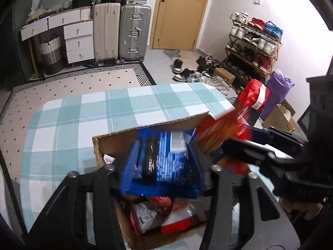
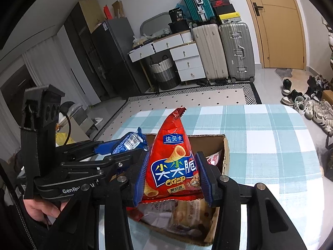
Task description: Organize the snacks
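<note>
Right hand-held gripper (image 2: pixel 173 180) is closed on a red cone-snack bag (image 2: pixel 173 160), with its blue pads (image 2: pixel 139 182) pressing the lower part of the bag from both sides; the bag stands upright, its crimped tip pointing up, just above the near end of the cardboard box (image 2: pixel 225 152). Left hand-held gripper (image 1: pixel 160 166) is closed on a blue snack packet (image 1: pixel 166 158), which looks blurred in the left wrist view; in the right wrist view the same packet (image 2: pixel 129 142) sticks out from between the blue fingers, over the left rim of the box. Both hand-held grippers are close together above the box, and the red bag (image 1: pixel 220 131) appears near the box's far right corner in the left wrist view. The box sits on the surface (image 1: pixel 68 125), which is covered by a blue and white checked cloth, and it holds more packets, among them a red and white one (image 1: pixel 181 218). The box's near part is close to the near edge of the surface. Beyond the far rim of the box the cloth lies open up to the far edge and its rounded corners. Another red bag (image 1: pixel 255 94) shows beyond the right edge of the surface; I cannot tell what it rests on.
</note>
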`<action>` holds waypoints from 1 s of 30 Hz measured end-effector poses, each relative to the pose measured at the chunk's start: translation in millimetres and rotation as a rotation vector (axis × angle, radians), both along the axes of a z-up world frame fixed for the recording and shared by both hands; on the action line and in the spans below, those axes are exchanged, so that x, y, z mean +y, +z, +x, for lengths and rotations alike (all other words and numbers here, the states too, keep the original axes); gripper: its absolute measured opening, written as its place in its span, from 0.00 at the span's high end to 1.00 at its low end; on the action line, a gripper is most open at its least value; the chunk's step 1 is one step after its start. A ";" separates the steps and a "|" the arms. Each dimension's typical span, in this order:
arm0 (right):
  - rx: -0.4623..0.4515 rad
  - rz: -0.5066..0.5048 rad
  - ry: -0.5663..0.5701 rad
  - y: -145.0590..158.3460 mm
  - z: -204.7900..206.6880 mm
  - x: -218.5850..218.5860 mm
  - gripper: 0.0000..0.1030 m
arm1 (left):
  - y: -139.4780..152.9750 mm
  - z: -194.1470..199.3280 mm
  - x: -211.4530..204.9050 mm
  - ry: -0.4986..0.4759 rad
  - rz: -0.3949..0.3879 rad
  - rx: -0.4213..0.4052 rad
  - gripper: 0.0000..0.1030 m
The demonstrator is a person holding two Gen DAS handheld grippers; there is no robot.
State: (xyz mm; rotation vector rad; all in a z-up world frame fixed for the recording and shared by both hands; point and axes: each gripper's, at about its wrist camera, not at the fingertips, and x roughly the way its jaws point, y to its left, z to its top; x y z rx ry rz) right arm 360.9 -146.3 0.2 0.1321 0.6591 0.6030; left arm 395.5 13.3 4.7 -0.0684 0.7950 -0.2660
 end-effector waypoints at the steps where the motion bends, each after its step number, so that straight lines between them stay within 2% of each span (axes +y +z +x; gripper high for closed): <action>1: -0.011 -0.015 -0.005 -1.0 1.2 1.2 0.45 | -0.8 0.7 1.8 0.002 -0.003 -0.007 0.39; 3: -0.025 -0.021 -0.007 -1.5 2.3 0.8 0.36 | -1.6 0.9 5.6 0.016 -0.007 -0.025 0.35; 9: -0.057 0.008 -0.017 2.1 -3.3 -11.7 0.36 | 0.9 -7.1 8.3 0.025 0.014 -0.040 0.34; 14: -0.083 0.006 -0.031 10.9 -16.5 -18.9 0.36 | 8.7 -21.8 5.6 0.063 0.073 -0.067 0.32; 16: -0.100 0.004 -0.030 14.5 -24.5 -20.3 0.36 | 14.0 -30.5 5.4 0.071 0.073 -0.079 0.31; 18: -0.120 0.005 -0.035 19.5 -32.4 -22.4 0.36 | 18.8 -39.1 5.8 0.082 0.072 -0.091 0.25; 21: -0.142 0.010 -0.040 24.9 -44.0 -25.2 0.36 | 25.9 -52.8 6.9 0.091 0.069 -0.109 0.24; 25: -0.186 0.047 -0.047 29.1 -62.0 -30.2 0.27 | 33.7 -71.8 7.2 0.101 0.073 -0.125 0.23; 29: -0.221 0.044 -0.048 31.8 -81.6 -31.9 0.26 | 41.9 -92.5 7.4 0.119 0.074 -0.147 0.21; 30: -0.228 0.045 -0.050 32.9 -85.5 -32.4 0.22 | 43.5 -98.3 7.5 0.122 0.072 -0.153 0.21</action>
